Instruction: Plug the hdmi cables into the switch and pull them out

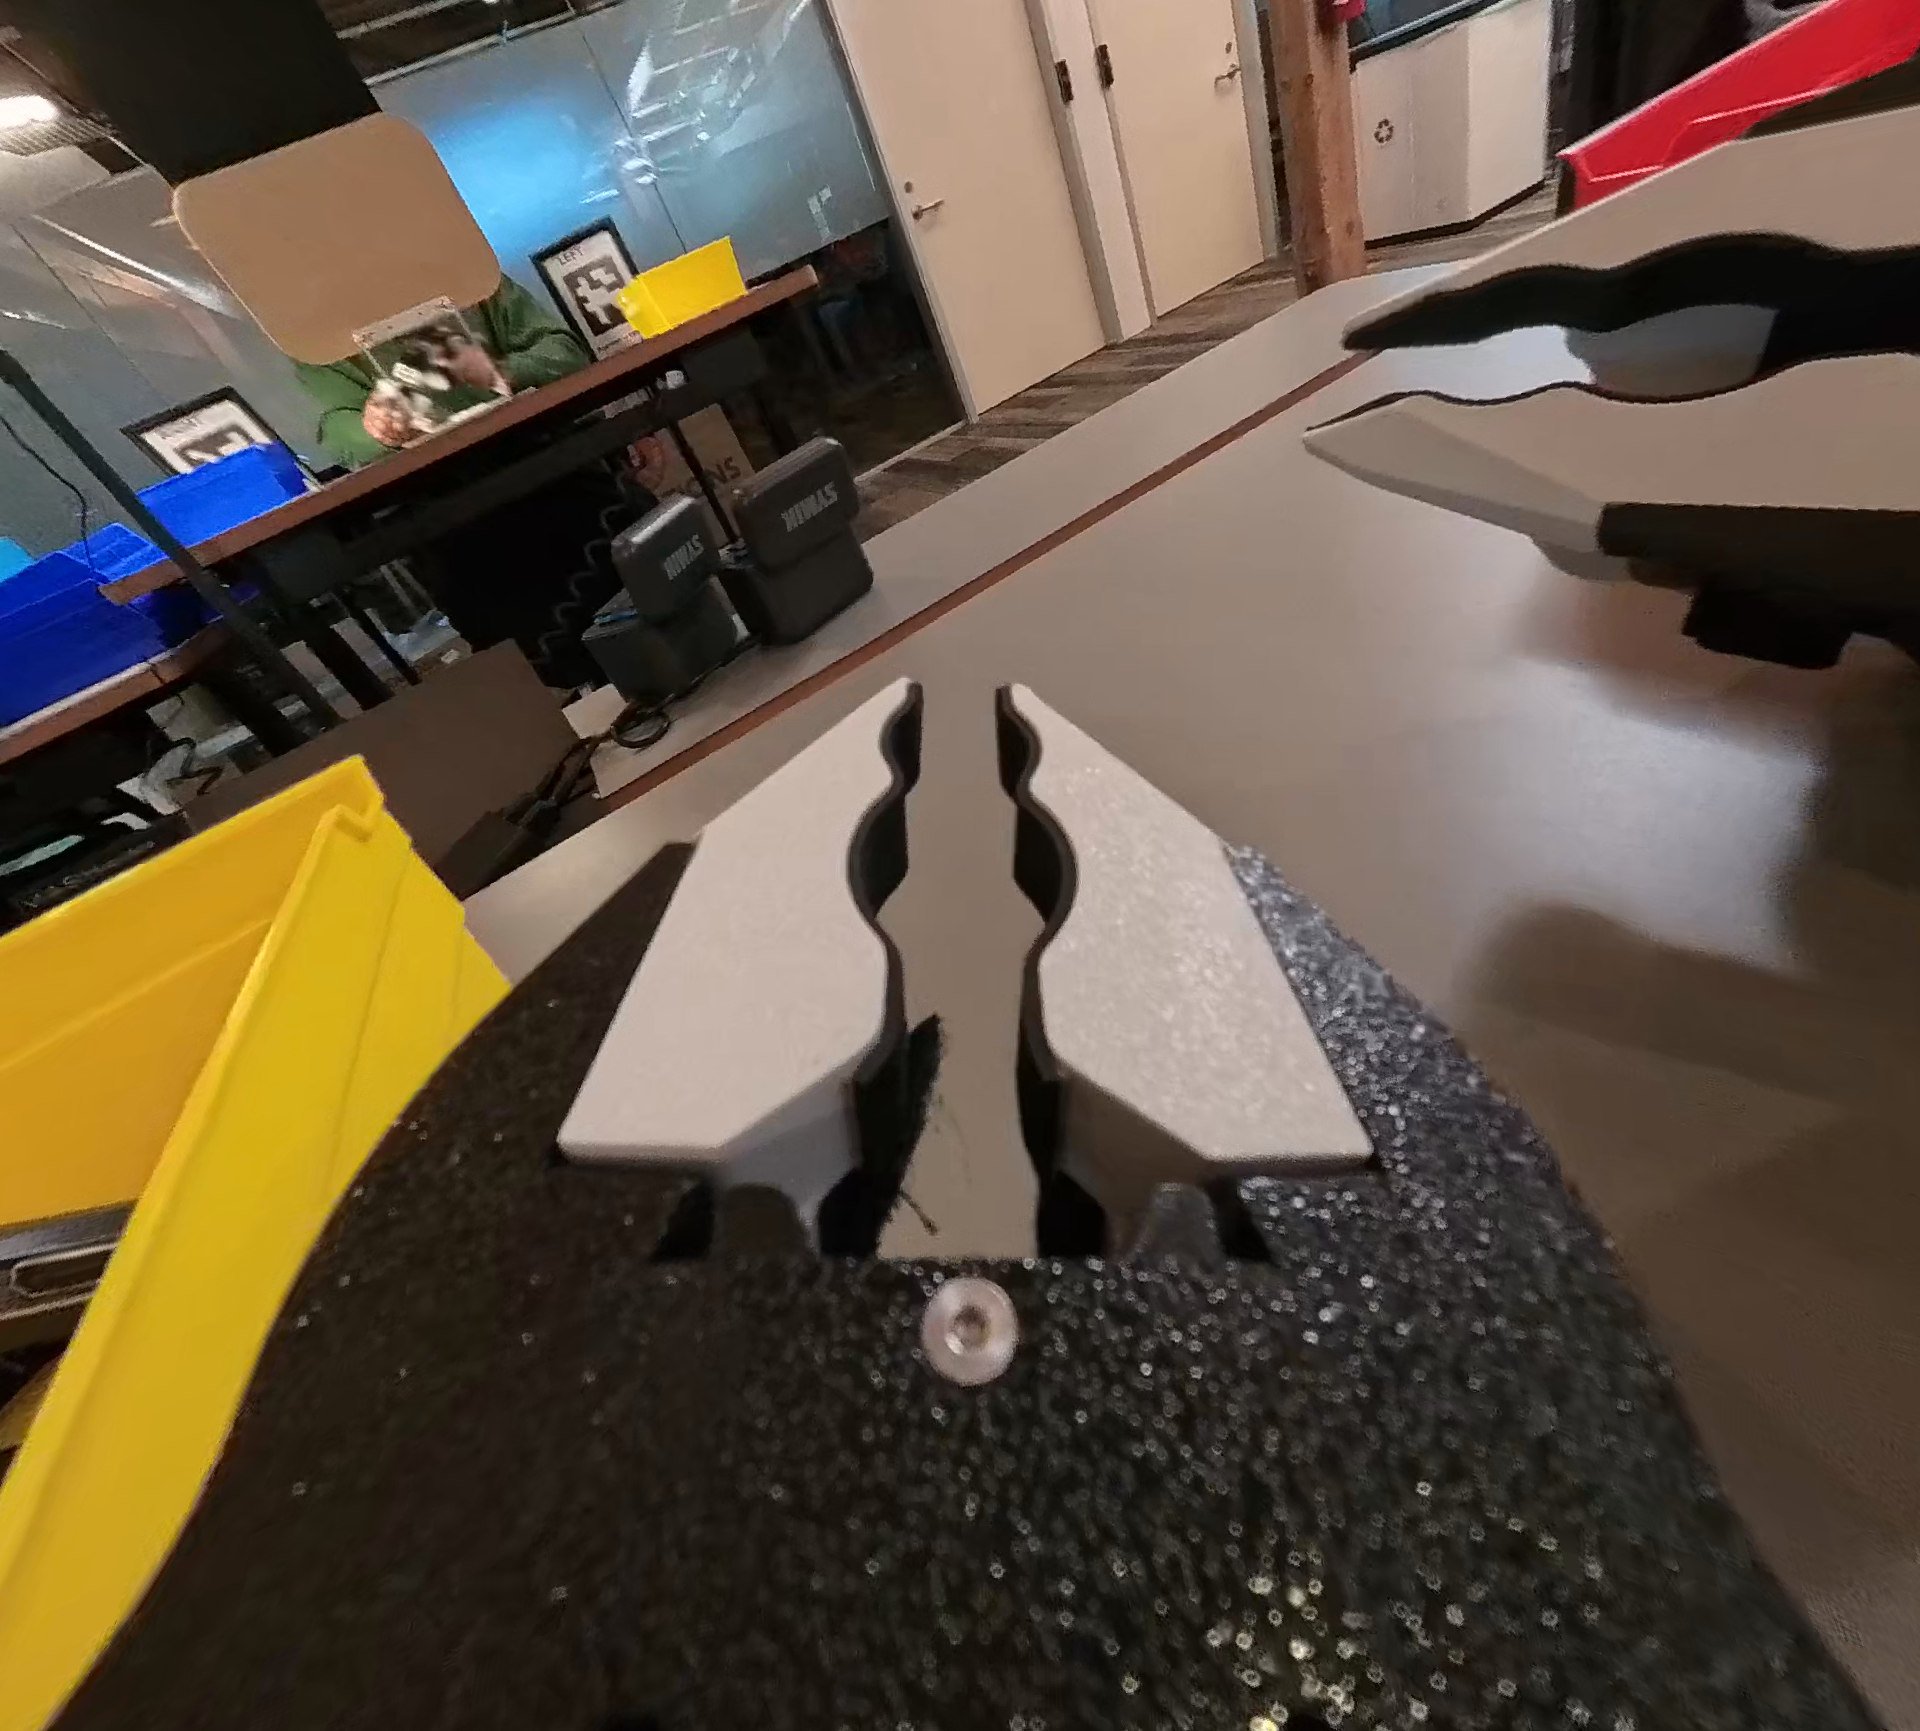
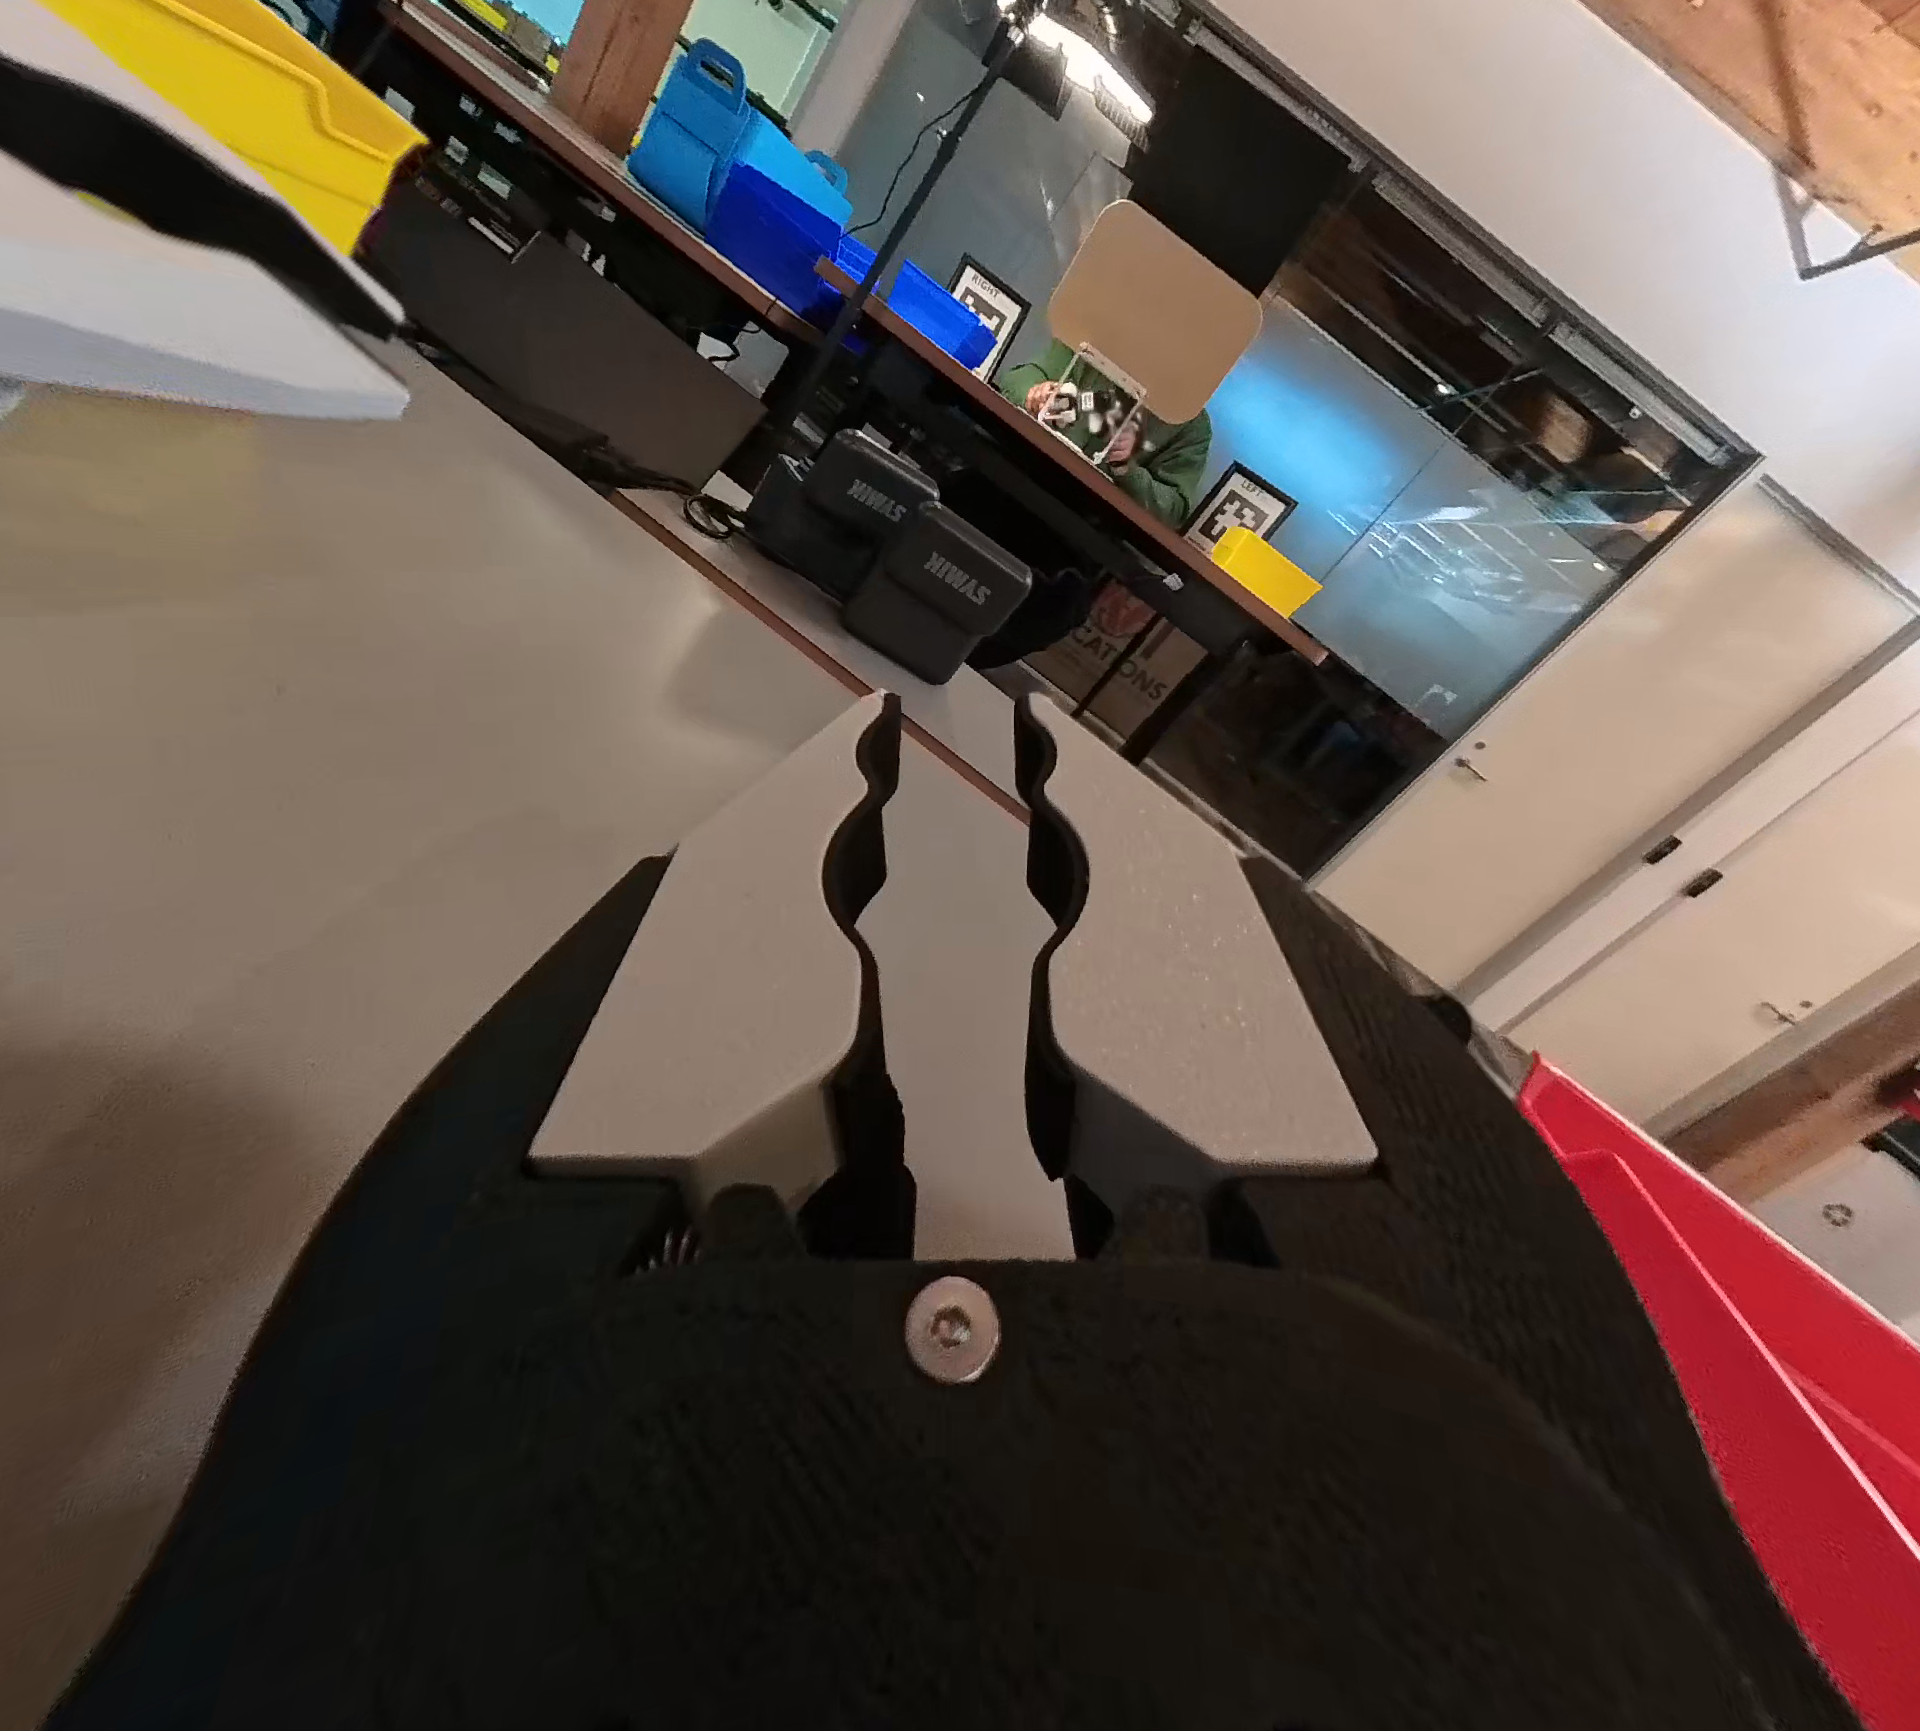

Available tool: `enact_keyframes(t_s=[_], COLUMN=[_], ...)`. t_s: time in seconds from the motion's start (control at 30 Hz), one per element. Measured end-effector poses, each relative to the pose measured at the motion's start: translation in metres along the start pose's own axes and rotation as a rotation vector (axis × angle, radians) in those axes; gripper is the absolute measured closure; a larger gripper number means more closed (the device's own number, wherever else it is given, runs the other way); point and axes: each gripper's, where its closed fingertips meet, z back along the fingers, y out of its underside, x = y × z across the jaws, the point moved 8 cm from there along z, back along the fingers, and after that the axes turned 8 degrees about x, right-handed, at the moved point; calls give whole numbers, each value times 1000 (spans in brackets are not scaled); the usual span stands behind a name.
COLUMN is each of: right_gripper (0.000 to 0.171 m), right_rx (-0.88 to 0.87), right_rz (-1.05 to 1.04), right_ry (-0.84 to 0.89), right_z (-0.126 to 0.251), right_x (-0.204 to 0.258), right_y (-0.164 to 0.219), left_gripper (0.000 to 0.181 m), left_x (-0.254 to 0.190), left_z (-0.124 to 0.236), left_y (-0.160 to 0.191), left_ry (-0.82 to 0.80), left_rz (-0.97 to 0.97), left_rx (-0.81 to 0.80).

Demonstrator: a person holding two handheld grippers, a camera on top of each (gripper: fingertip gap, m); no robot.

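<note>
I see no cable or switch. My left gripper (image 1: 958,694) and right gripper (image 2: 951,705) hover over the grey counter (image 1: 1351,798), jaws narrowly parted, empty; two lettered black cases (image 2: 894,559) sit beyond.

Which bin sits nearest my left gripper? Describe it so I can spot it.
Start at the grey table under both grippers. Just left of the left gripper stands a yellow bin. The other near bin, by the right gripper, is red.
</note>
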Motion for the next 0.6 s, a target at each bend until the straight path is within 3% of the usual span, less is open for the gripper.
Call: enact_keyframes(t_s=[0.1, 0.23, 0.37, 0.47, 0.6], right_gripper=[151, 152, 152, 151, 152], right_rx=[3, 0, 4, 0, 2], right_rz=[-34, -39, -26, -47, -53], right_ry=[8, 15, 13, 19, 19], right_z=[-1, -2, -2, -1, -1], right_x=[-4, -6, -5, -8, -8], right_y=[3, 4, 4, 4, 5], left_gripper=[149, 142, 132, 127, 124], left_x=[-15, -26, 30, 107, 179], left_z=[5, 34, 58, 63, 55], left_y=[-17, -83, -120, -108, -45], left_ry=[132, 270, 250, 126, 82], left_rz=[34, 13, 47, 159, 355], left_rx=[-11, -52, 32, 141, 371])
